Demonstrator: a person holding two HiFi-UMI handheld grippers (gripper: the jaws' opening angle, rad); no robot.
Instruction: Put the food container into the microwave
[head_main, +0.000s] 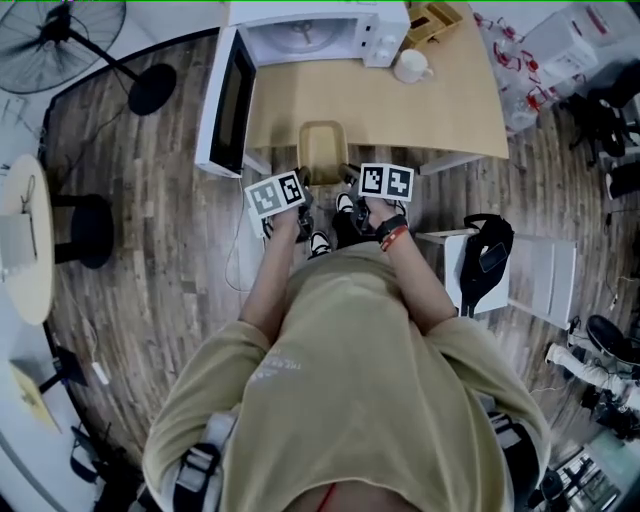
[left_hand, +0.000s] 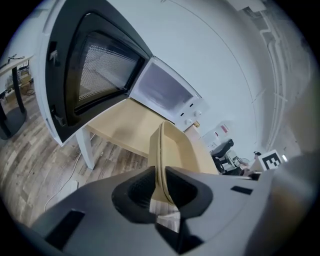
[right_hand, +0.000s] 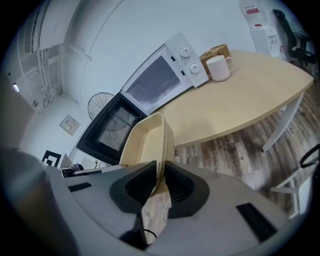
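Pale wooden table (head_main: 450, 100) ahead of both grippers carries the microwave (head_main: 310, 35), door swung open. Left gripper (left_hand: 159, 186) and right gripper (right_hand: 161, 181) each pinch one rim of the beige food container (head_main: 322, 150), which hangs between them, short of the microwave.

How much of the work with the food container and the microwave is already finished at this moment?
Done: the microwave door stands open, and the left tool and the right tool each grip the rim of the food container. In hand: the container is held at the near edge of the table, in front of the microwave. Left: to set it inside and release it.
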